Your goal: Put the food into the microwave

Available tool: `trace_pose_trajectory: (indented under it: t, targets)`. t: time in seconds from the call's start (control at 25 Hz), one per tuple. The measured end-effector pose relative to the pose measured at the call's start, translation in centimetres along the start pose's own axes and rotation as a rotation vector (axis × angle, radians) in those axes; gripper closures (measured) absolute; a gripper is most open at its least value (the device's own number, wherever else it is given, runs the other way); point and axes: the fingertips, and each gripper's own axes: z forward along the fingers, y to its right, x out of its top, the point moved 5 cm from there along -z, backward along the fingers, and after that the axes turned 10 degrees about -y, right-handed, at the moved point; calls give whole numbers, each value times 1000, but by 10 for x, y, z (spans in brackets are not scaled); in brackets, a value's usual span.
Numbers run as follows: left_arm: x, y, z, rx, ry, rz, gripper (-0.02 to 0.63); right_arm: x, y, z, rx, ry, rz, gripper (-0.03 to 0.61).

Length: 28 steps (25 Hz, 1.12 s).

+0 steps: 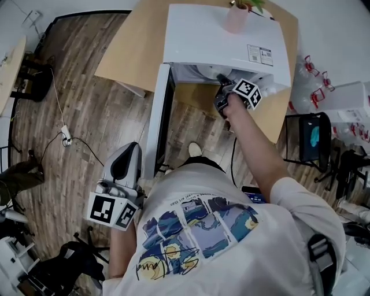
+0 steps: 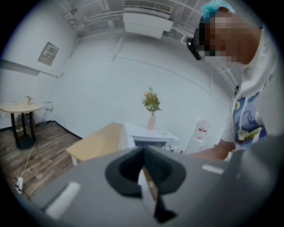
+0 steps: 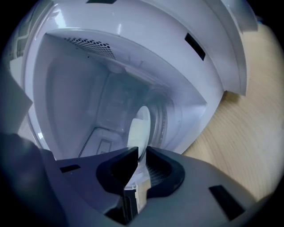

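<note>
A white microwave (image 1: 225, 40) stands on a wooden table (image 1: 127, 52), its door (image 1: 159, 121) swung open to the left. My right gripper (image 1: 221, 79) reaches into the cavity (image 3: 102, 97). In the right gripper view a white plate (image 3: 141, 128) with something pale on it lies inside, seen edge-on. Its rim sits between the jaws of my right gripper (image 3: 140, 153), which stand slightly apart and do not clearly press on it. My left gripper (image 1: 130, 150) hangs low beside the person's body, away from the microwave. In its own view the left gripper (image 2: 143, 172) is shut on nothing.
A pink vase (image 1: 236, 17) with a plant stands on the microwave's top. A power strip (image 1: 65, 136) and cable lie on the wooden floor at left. Water bottles (image 1: 312, 81) and a black chair (image 1: 312, 141) are at right. A small round table (image 2: 20, 107) stands far left.
</note>
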Motion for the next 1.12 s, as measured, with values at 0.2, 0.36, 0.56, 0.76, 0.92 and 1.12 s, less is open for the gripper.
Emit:
trace_pose_trajectory:
  t: [0.2,0.36,0.56,0.76,0.92,1.12]
  targets:
    - [-3,-2,-1,-11,-1,-4,606,2,-5,-3,-104,-12,-130,503]
    - [-6,-4,-5,-12,0,-11,606,2,-9,-4,-201,-34,-241,482]
    - [-9,-8,-12,-13,-3,-20,606,-4,-11,-4,-217,-27,-250,469]
    - [-12,-9,-18,-24,-2,-15,606,-10,-9,-6,-211,-17,-227,425]
    - [-14,-10,-25,-35,2,-9,606,-16,-8,-15,-207,-5,-221,425]
    - [-19,-9,-34,-60,4,3,606,-31,-9,-32,-187,3,-222,441]
